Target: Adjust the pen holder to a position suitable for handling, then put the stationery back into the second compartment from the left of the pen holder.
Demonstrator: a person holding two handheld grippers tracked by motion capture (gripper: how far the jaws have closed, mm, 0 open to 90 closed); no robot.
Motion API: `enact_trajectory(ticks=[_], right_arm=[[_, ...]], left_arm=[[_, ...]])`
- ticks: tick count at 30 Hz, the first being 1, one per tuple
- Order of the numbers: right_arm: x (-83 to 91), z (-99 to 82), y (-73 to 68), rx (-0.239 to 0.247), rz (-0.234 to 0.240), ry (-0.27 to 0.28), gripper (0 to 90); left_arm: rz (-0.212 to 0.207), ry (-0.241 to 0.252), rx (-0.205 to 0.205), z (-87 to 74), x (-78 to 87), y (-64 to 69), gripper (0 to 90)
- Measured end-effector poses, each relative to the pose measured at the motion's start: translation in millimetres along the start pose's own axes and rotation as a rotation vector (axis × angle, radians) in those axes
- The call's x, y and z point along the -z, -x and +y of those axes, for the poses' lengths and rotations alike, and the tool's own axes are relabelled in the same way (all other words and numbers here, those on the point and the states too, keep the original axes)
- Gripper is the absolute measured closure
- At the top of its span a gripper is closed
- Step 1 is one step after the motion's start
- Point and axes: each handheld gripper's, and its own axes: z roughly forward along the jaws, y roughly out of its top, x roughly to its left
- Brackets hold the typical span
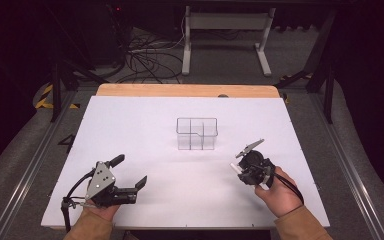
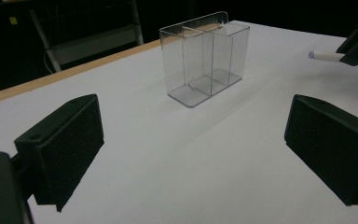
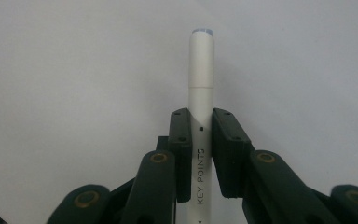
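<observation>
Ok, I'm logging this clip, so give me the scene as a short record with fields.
surface: white table
container: clear divided organizer, upright, empty
left gripper: open, holding nothing
right gripper: shut on white pen
white pen: clamped between the jaws, capped end pointing away
pen versus organizer: apart, pen not yet inside

I have a white marker pen (image 3: 201, 93) clamped between my right gripper's (image 3: 200, 122) two black pads, lengthwise, its grey-tipped cap end sticking out past them. "KEY POINTS" is printed along its barrel. From above it shows low over the white table, near the clear divided organizer box (image 1: 196, 133).
</observation>
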Motion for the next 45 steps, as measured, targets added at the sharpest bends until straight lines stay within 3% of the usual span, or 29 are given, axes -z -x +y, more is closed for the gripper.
enact_trajectory(ticks=[7,20,33,45], right_arm=[[9.8,0.7,-1.3,0.021,-0.014,0.068,79.0],[16.2,4.8,-2.4,0.048,-0.013,0.108,79.0],[38.2,13.2,-0.2,0.123,0.007,0.298,79.0],[48.1,21.3,8.9,0.142,0.039,0.460,78.9]], left_arm=[[-0.001,0.002,-0.001,0.1,0.0,-0.1,5.3],[0.002,0.001,0.003,-0.3,0.5,-0.7,5.3],[0.011,0.004,0.007,-1.3,4.3,-1.4,5.3],[0.033,0.001,0.013,-4.2,11.2,-1.7,5.3]])
